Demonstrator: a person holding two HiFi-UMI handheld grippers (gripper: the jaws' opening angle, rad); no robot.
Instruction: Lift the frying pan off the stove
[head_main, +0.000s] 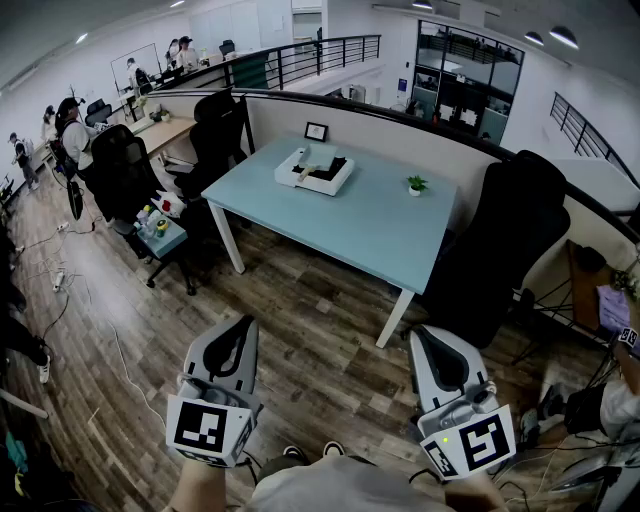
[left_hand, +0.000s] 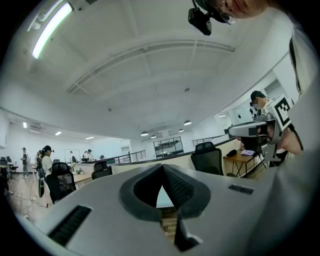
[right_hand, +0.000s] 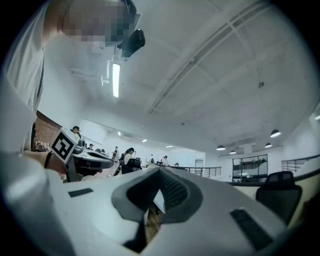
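A white tabletop stove (head_main: 318, 182) stands on the far side of a light blue table (head_main: 370, 225), with a dark frying pan (head_main: 328, 166) on top; its pale handle points left. Both grippers are held close to the body, well short of the table. My left gripper (head_main: 243, 327) is shut with nothing between its jaws, and in the left gripper view its jaws (left_hand: 162, 169) meet at the tip and point up toward the ceiling. My right gripper (head_main: 421, 336) is likewise shut and empty, its jaws (right_hand: 159, 173) touching in the right gripper view.
A small potted plant (head_main: 417, 185) and a picture frame (head_main: 316, 131) sit on the table. Black office chairs (head_main: 505, 245) stand right and left (head_main: 215, 140) of it. A low side table (head_main: 160, 228) with bottles is at the left. People work at desks far left. Wooden floor lies between me and the table.
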